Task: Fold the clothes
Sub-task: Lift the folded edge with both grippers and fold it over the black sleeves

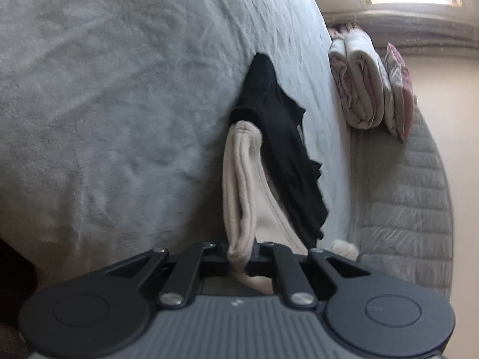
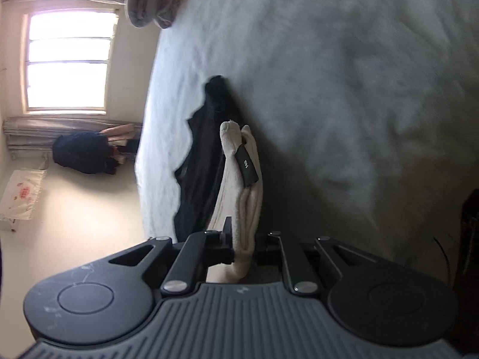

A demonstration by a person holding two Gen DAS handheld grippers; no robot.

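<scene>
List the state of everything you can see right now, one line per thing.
Left tool: shut on the beige garment's edge.
Right tool: shut on the beige garment's edge.
Beige garment: folded double, held up between both tools.
Black garment: crumpled, lying on the bed.
Grey blanket: spread over the bed.
Folded bedding: stacked by the headboard.
Window: bright, uncovered.

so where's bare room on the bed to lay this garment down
The grey blanket is bare from the garment's edge outward, the widest patch. The strip between the black cloth and the folded bedding stack is narrow. Both grippers grip the cream garment.
</scene>
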